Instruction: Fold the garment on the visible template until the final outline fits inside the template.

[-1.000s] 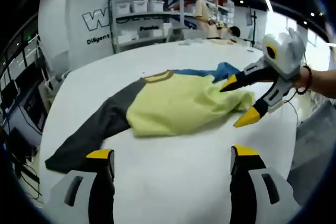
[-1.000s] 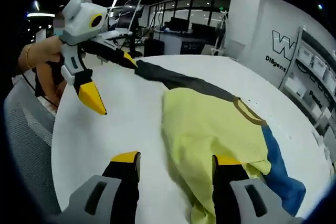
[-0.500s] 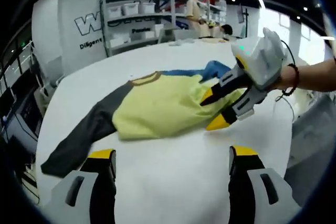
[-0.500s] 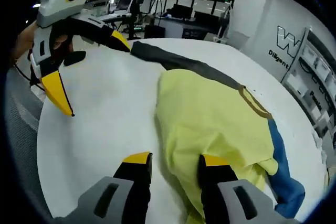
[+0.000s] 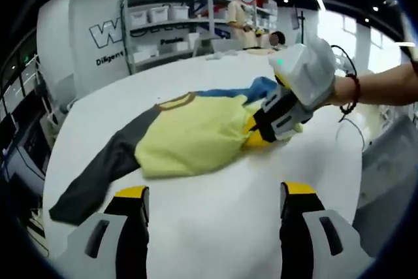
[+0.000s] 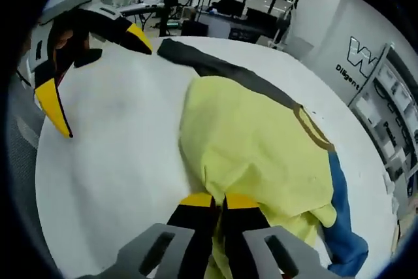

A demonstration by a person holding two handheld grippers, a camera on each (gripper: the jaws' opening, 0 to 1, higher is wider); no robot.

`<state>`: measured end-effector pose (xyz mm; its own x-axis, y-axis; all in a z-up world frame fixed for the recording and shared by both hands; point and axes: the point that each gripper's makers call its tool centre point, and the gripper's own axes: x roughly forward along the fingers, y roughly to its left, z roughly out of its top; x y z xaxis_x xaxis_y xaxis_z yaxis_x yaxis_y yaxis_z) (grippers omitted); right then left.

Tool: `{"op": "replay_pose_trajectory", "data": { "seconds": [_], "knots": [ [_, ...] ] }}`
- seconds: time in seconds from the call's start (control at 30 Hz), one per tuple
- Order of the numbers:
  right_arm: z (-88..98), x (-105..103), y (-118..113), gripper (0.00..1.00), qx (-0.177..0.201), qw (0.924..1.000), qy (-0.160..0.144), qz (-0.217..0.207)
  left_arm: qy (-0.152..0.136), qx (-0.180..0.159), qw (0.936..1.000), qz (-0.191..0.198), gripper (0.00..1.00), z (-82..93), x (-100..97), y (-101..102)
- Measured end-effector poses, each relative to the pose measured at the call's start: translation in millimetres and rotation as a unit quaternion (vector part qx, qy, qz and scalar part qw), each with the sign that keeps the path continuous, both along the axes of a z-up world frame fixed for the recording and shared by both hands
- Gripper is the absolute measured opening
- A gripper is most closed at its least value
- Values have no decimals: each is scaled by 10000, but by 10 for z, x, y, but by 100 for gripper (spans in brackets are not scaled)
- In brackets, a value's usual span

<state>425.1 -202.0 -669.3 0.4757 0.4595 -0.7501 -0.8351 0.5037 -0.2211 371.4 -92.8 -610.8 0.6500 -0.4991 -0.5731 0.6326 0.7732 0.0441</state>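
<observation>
Right gripper clamped together on yellow hem of garment, spread across white table. Left gripper held apart, short of garment. Risked dragging whole garment askew, gripping one edge alone.

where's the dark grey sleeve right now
In the left gripper view the dark grey sleeve stretches left from the yellow body across the white table, just beyond the open left gripper.
</observation>
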Motion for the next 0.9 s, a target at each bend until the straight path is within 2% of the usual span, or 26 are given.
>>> {"op": "replay_pose_trajectory", "data": {
  "seconds": [0.13,0.23,0.37,0.4,0.6,0.8,0.9],
  "knots": [
    [130,14,27,0,337,9991,246,12,45,17,10000,-8,78,-31,3,-6],
    [280,77,46,0,903,9940,566,-245,65,20,10000,-23,77,-45,1,-14],
    [448,203,14,0,1229,9893,640,-451,83,2,10000,-12,74,-58,21,-17],
    [501,233,28,0,1422,9857,731,-533,92,-10,10000,-13,73,-60,25,-21],
    [670,411,-22,0,1775,9779,808,-756,41,78,9997,-231,71,-92,39,-81],
    [727,569,-75,0,1992,9710,886,-977,92,137,9992,-366,64,-155,93,-138],
    [732,647,-106,0,2141,9652,988,-1133,120,119,9991,-397,61,-191,161,-198]
  ]
}}
